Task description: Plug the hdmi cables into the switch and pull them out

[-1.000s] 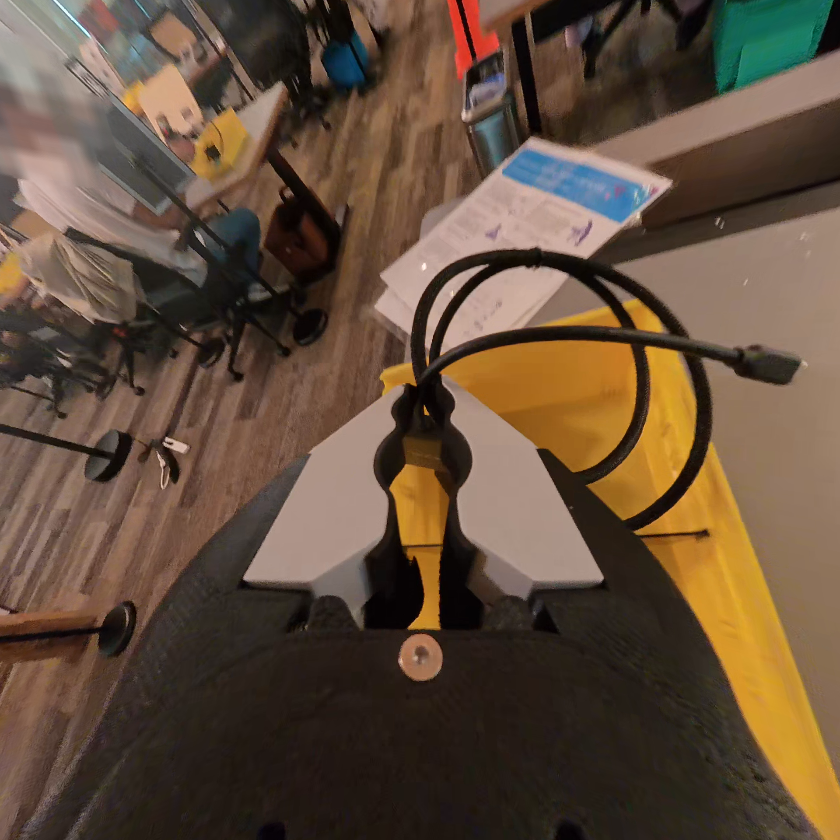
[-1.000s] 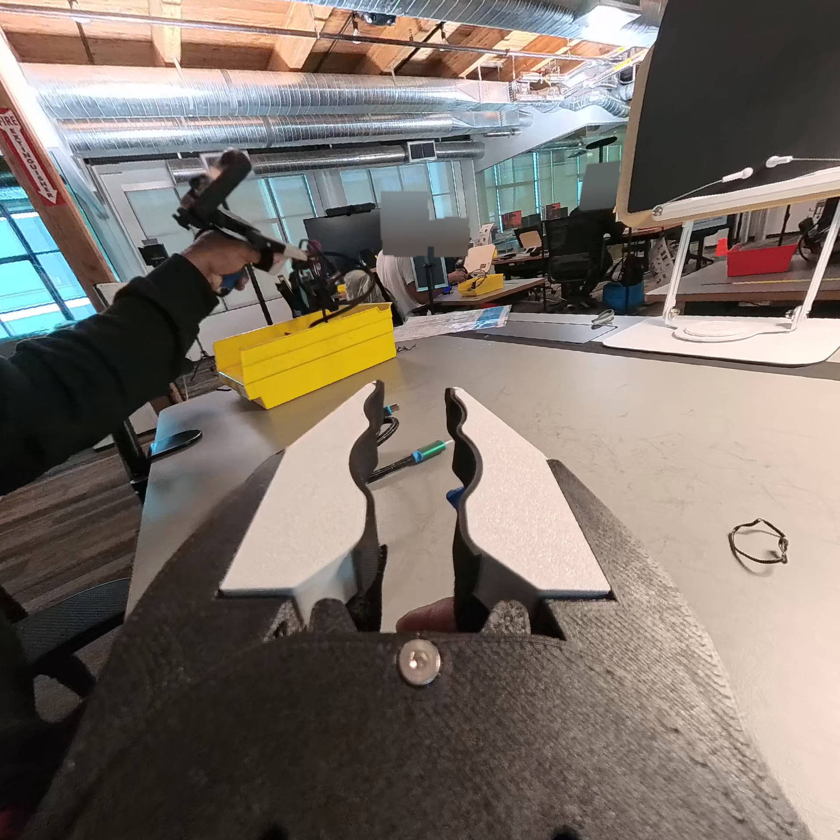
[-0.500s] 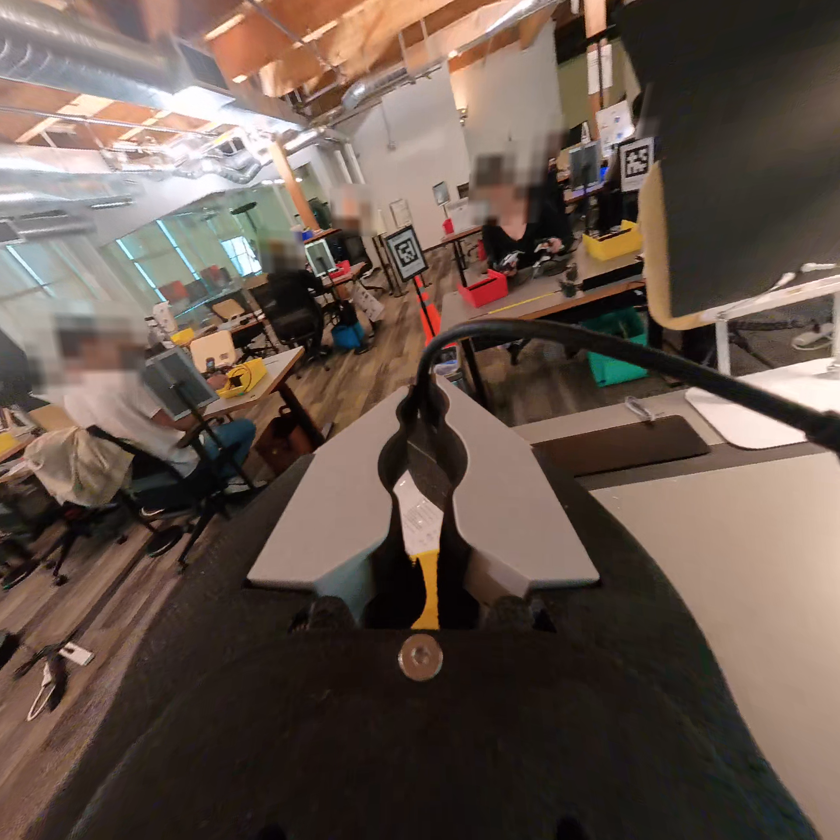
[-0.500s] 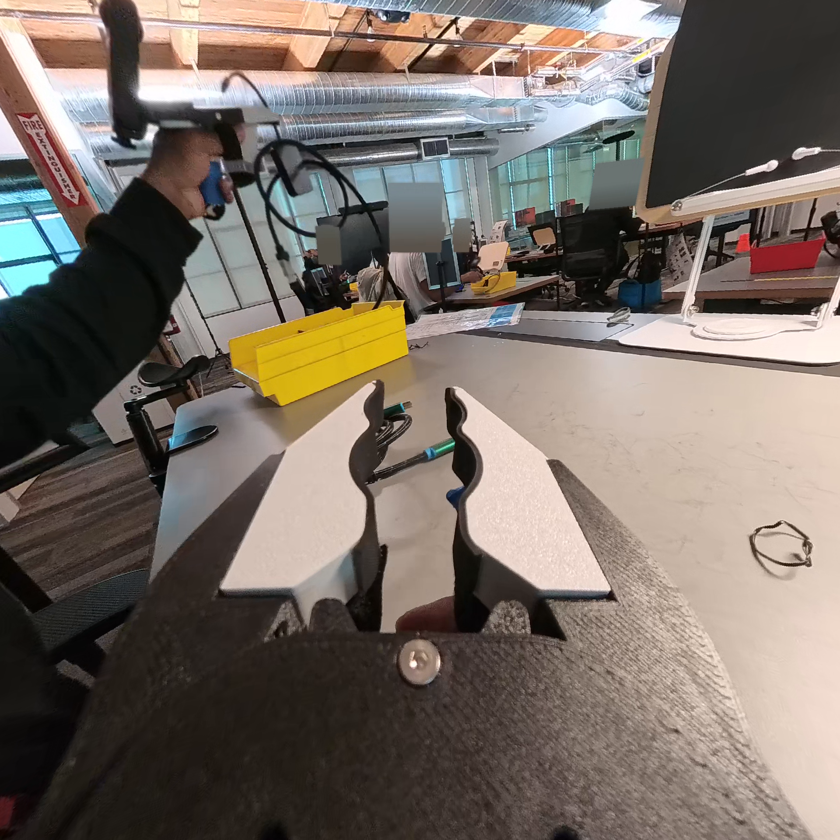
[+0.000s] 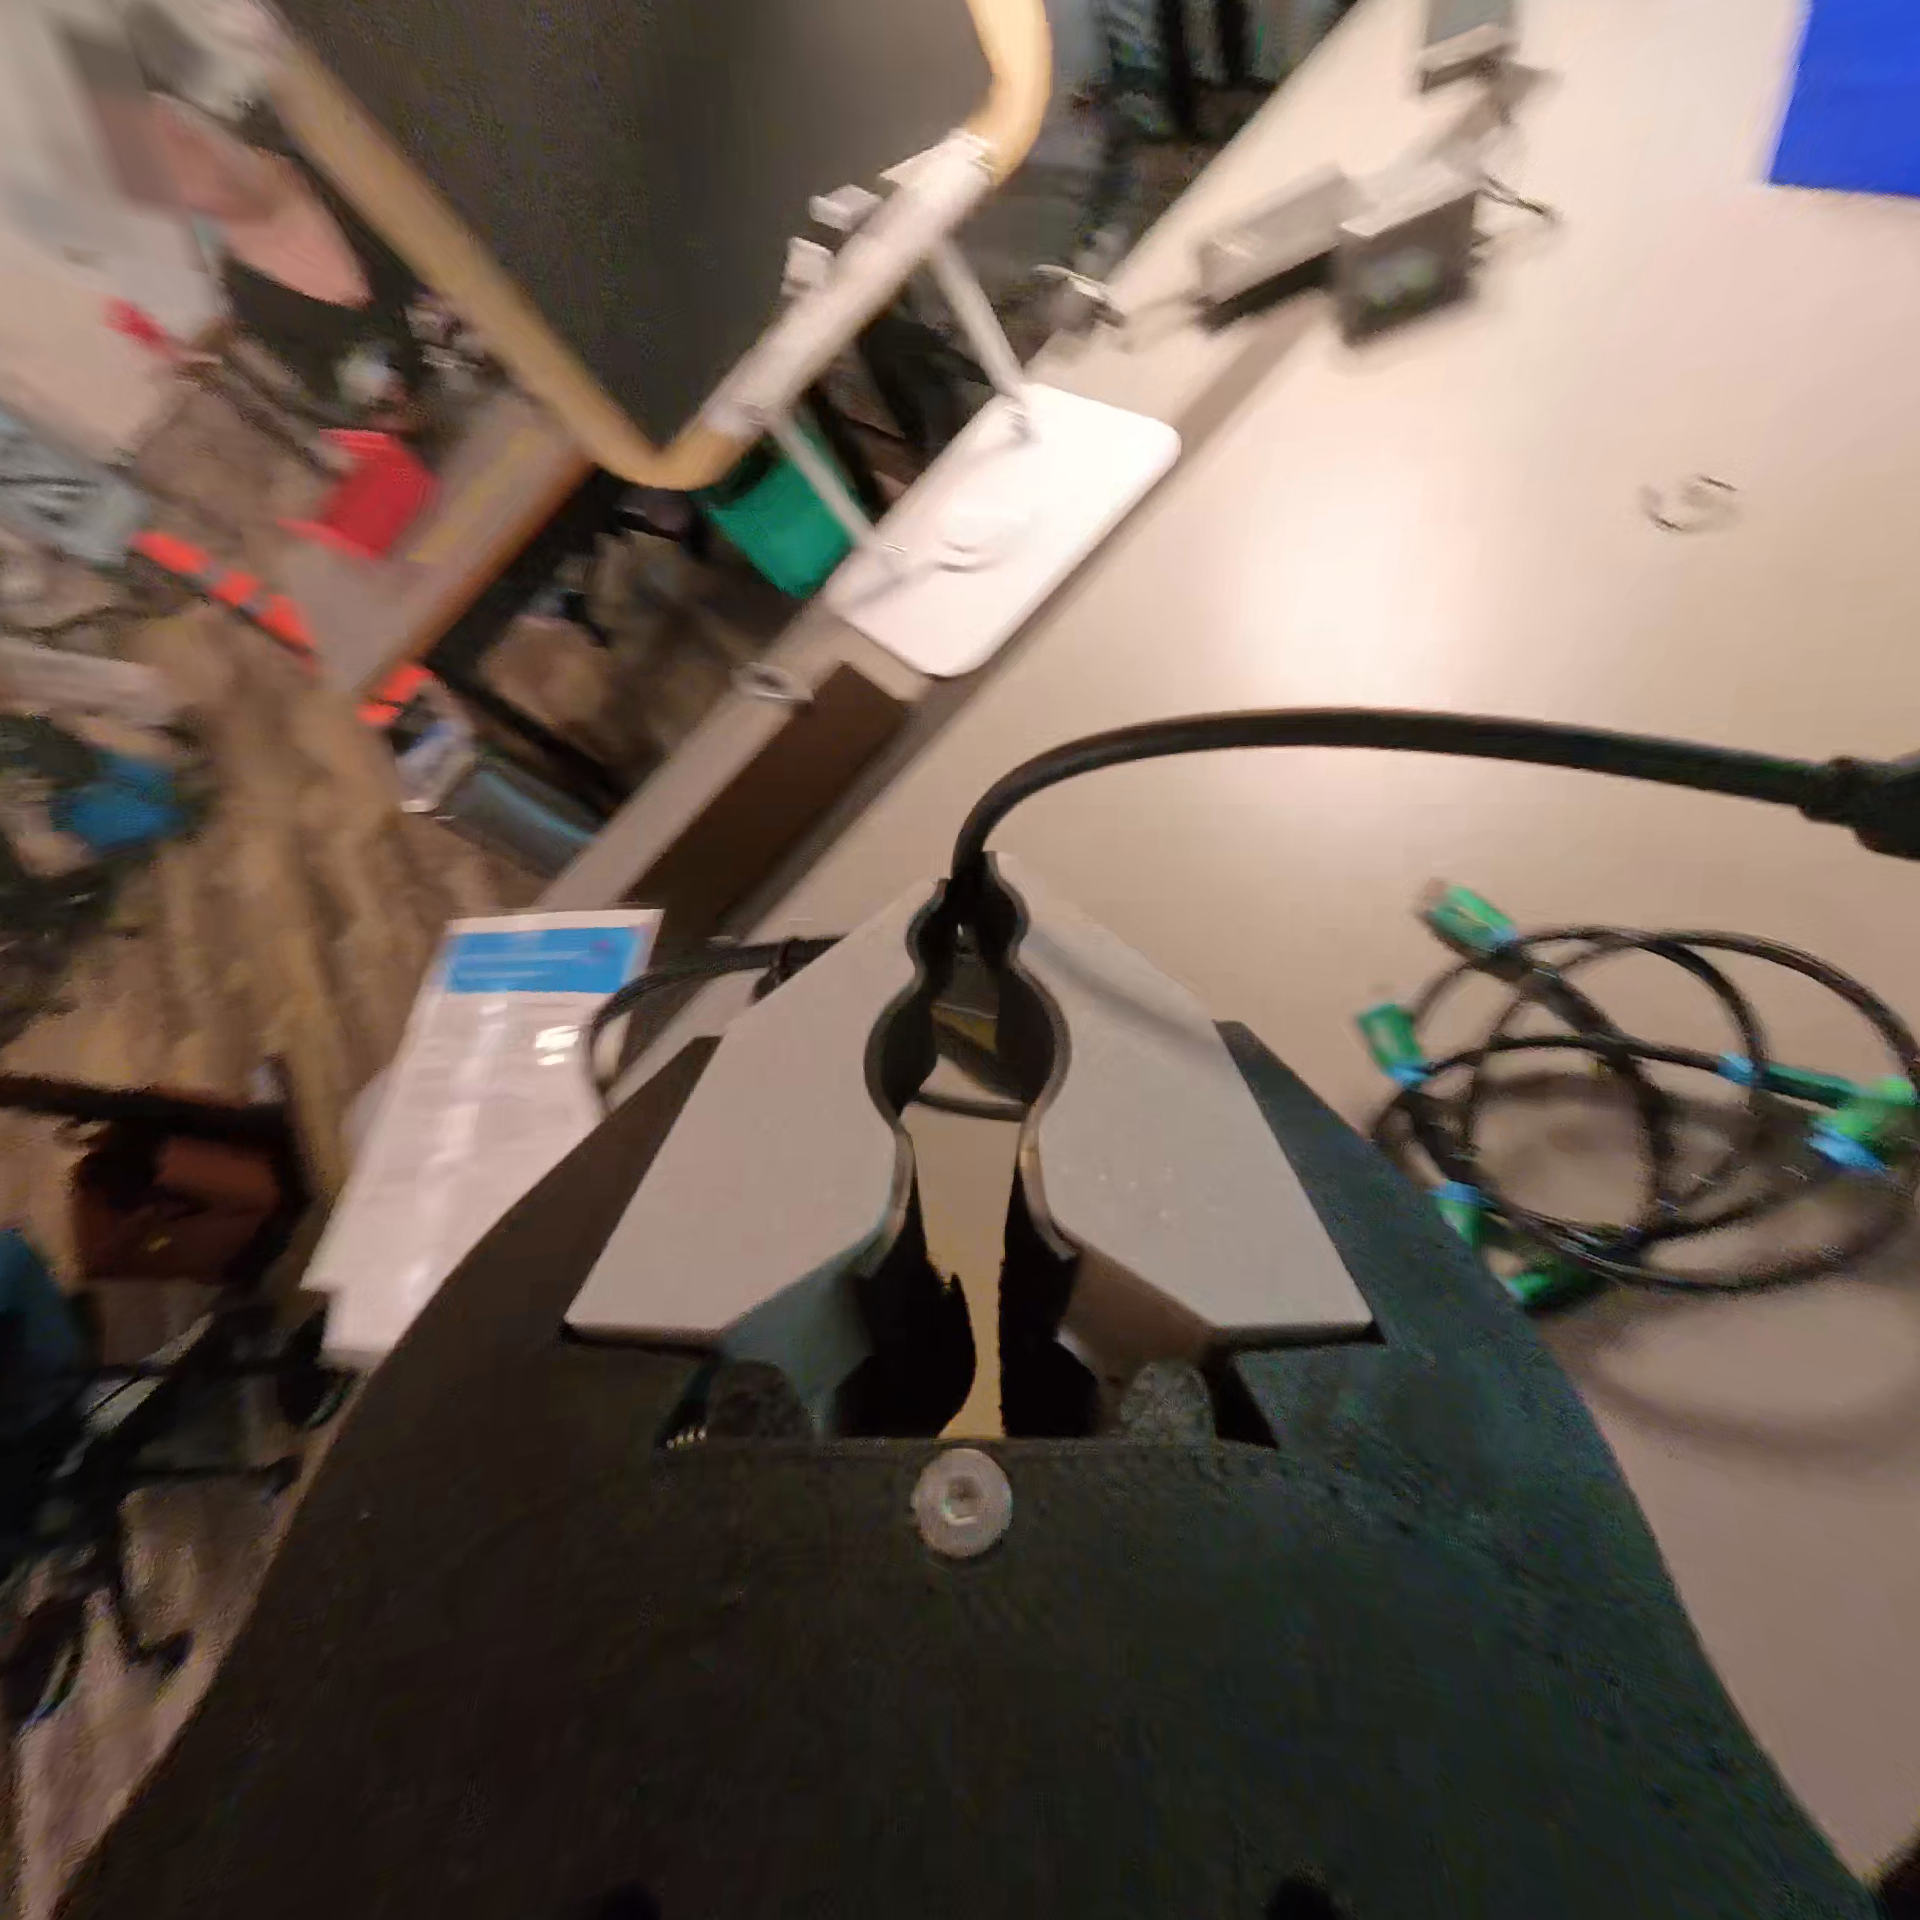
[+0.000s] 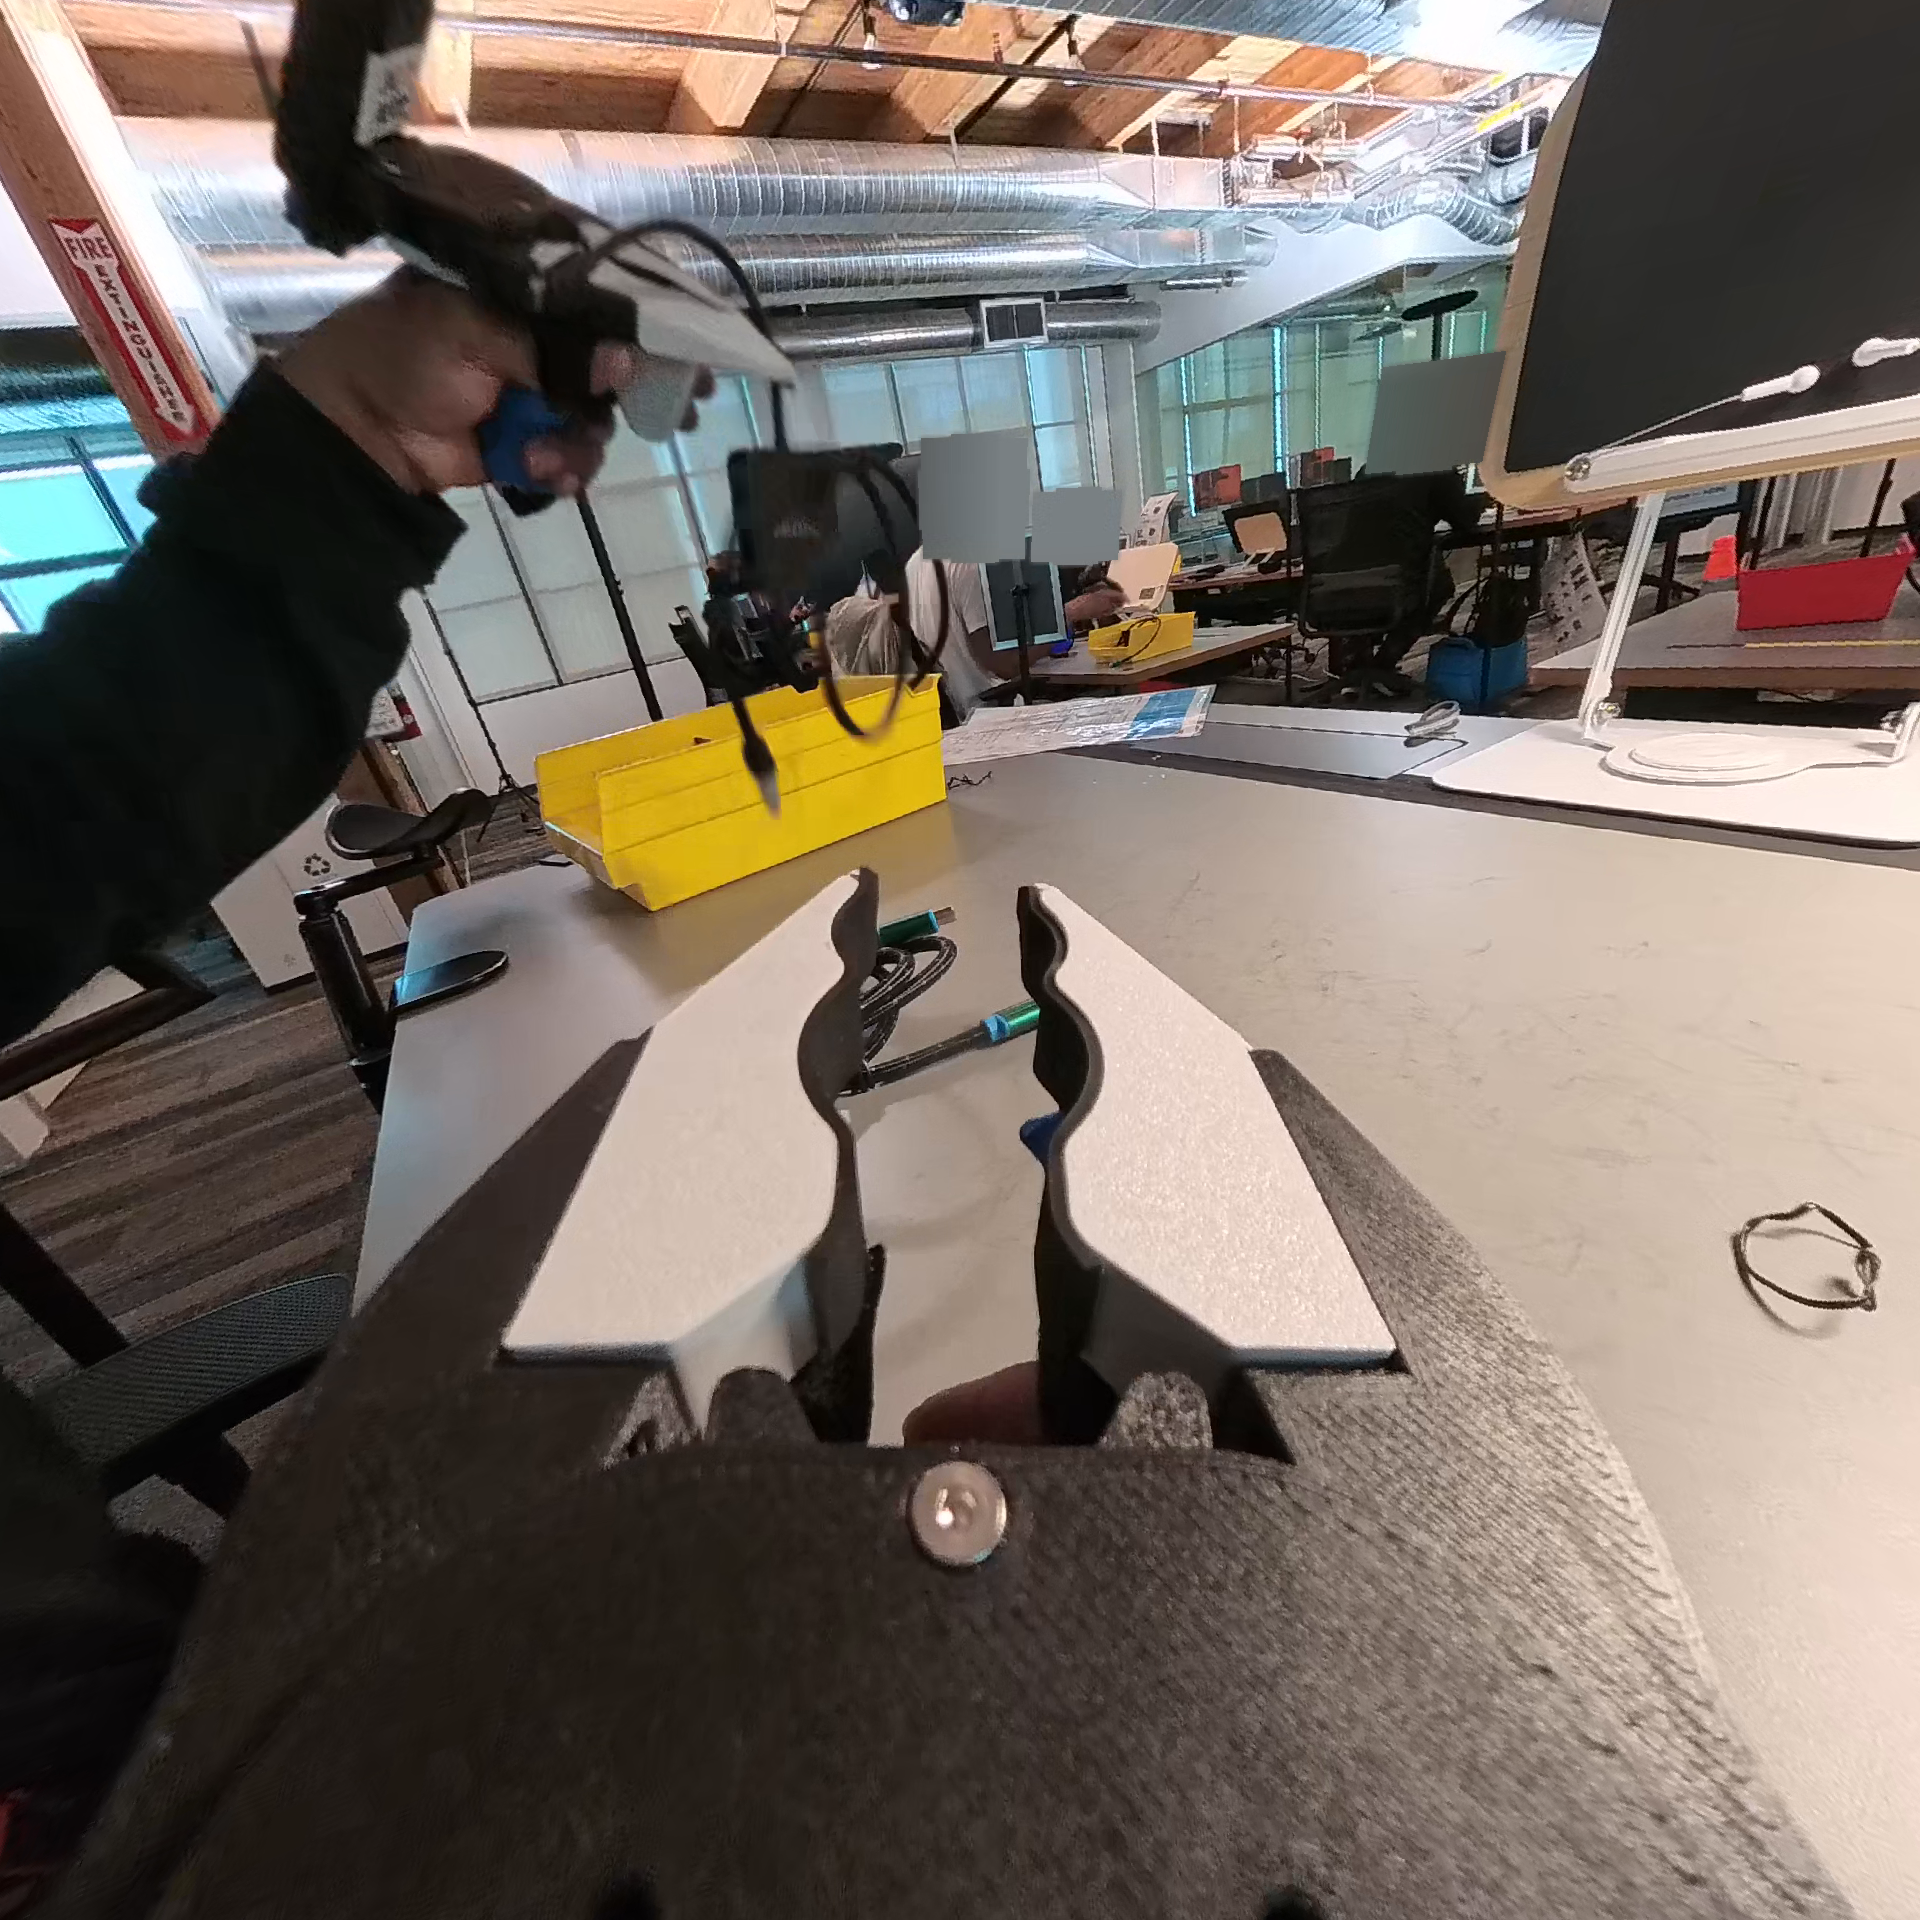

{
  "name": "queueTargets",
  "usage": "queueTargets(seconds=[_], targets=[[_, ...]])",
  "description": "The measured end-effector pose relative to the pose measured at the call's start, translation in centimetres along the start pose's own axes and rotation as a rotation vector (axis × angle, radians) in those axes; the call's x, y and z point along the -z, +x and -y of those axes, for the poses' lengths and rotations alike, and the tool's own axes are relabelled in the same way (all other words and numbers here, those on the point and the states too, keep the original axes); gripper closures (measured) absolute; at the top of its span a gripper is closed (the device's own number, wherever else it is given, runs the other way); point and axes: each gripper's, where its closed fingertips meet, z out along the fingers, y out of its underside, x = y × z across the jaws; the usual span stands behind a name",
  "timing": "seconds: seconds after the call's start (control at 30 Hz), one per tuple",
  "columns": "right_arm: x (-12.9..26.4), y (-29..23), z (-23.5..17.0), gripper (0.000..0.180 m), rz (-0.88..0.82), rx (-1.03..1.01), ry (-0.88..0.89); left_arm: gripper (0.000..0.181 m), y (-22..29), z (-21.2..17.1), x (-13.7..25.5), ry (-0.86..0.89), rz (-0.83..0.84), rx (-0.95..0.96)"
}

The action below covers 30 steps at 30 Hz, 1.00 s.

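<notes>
My left gripper (image 5: 971, 902) is shut on a black HDMI cable (image 5: 1351, 727) near one plug. The cable arcs right to its other plug (image 5: 1870, 805). In the right wrist view this gripper (image 6: 769, 369) is held high in a hand, with the cable (image 6: 883, 665) looping down and a plug (image 6: 766, 781) hanging in front of the yellow bin (image 6: 675, 821). My right gripper (image 6: 940, 904) is open and empty, low over the grey table (image 6: 1351, 987). A coil of black cables with green plugs (image 6: 1003, 1027) lies just beyond its fingertips; it also shows in the left wrist view (image 5: 1662, 1132).
Blurred small dark and grey boxes (image 5: 1392, 265) sit at the table's far side; I cannot tell if one is the switch. A white stand base (image 6: 1704, 769) holds a dark panel. A printed sheet (image 6: 1081, 717) lies at the back. A black band loop (image 6: 1808, 1268) lies right. The tips of one gripper are about 30 cm away from the tips of the other.
My left gripper lifted the black cable out of the yellow bin, rose high, then swung toward the table over the cable coil. My right gripper stayed open and almost still.
</notes>
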Motion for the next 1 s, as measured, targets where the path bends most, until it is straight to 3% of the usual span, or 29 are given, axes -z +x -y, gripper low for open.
queueTargets(seconds=[0.13, 0.47, 1.0], targets=[[0.0, 0.0, 0.0, 0.152, 0.0, 0.002, 0.001, 0.177, 7.0, -1.3, -4.6, -0.063, -0.218, -0.015], [0.0, -0.1, 0.0, 0.152, 0.003, 0.004, -0.002, 0.176, 13.7, -6.4, -12.8, -0.253, -0.382, 0.01], [-0.1, -0.2, -0.1, 0.152, 0.008, 0.011, -0.01, 0.172, 20.1, -6.2, -17.5, -0.206, -0.557, 0.133]])
